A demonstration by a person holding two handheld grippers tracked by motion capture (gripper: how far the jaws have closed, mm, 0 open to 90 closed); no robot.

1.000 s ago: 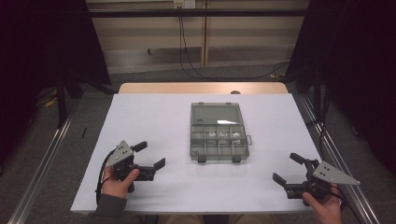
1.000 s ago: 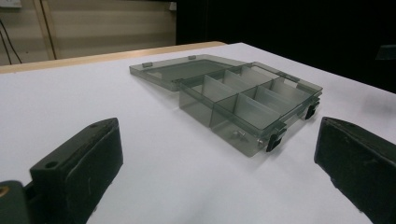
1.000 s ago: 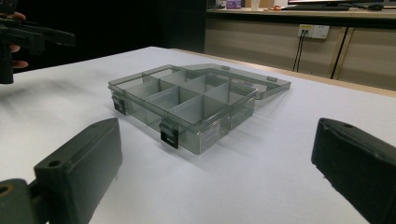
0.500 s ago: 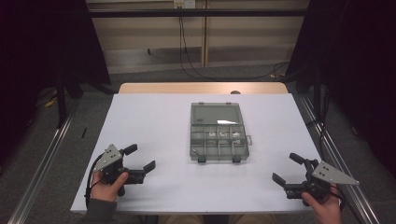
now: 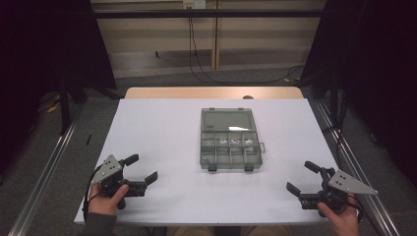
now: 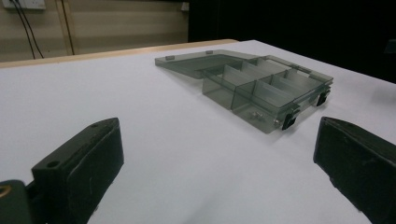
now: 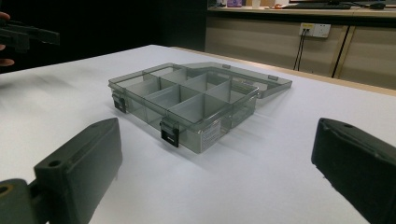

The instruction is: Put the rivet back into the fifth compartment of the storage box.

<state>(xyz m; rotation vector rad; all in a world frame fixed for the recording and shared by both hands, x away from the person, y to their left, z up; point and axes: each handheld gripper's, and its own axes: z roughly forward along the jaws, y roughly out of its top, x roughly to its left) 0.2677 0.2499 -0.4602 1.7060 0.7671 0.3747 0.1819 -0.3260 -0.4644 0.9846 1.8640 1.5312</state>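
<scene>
The smoke-grey clear plastic compartment box lies lid-open on the white table, ahead of and between both tongs, well apart from each. The left gripper and right gripper rest with jaws spread wide, empty. Nothing is grasped yet, so handling the box seems entirely ahead.

We see a white table top with a bare light wooden strip along its far edge. Beyond it we see a beige panelled wall with black cables hanging down, a white wall socket, and grey floor beside the table
</scene>
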